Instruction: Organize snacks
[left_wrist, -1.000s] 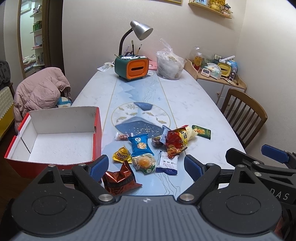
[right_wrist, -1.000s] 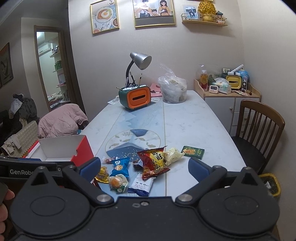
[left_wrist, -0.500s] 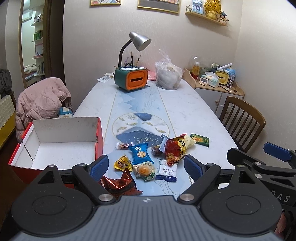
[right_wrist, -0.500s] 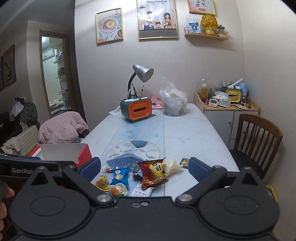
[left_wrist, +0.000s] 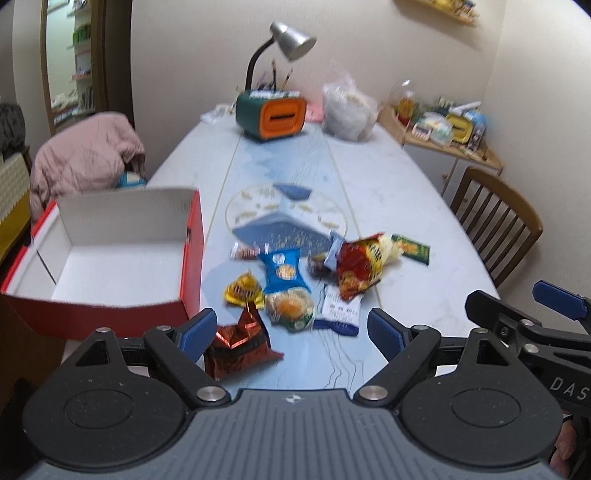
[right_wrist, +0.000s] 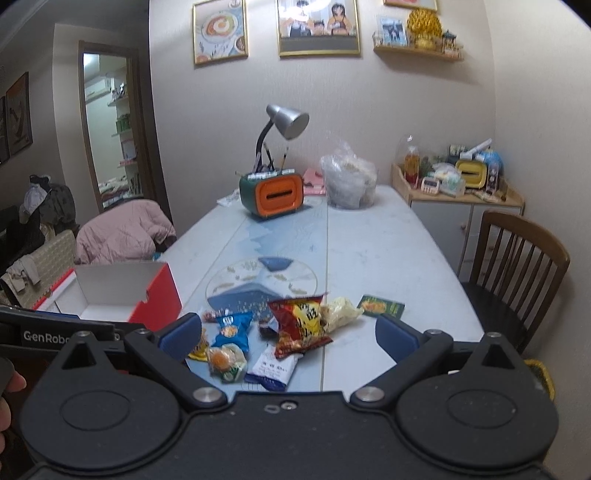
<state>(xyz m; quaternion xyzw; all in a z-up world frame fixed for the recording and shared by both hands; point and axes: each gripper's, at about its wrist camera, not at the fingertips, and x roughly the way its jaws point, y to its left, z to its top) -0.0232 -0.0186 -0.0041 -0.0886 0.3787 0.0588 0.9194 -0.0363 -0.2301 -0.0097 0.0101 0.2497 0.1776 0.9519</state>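
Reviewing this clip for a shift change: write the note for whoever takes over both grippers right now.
Left gripper: open, empty, above the near table edge beside the copper-red packet.
Right gripper: open, empty, facing the snack pile.
Red box: open on the left side of the table, nothing visible inside.
Snacks all loose on the table: blue bag, red chip bag, yellow packet, white-blue sachet, green packet, others.
Done: nothing boxed.
Left: probably move every snack into the box.
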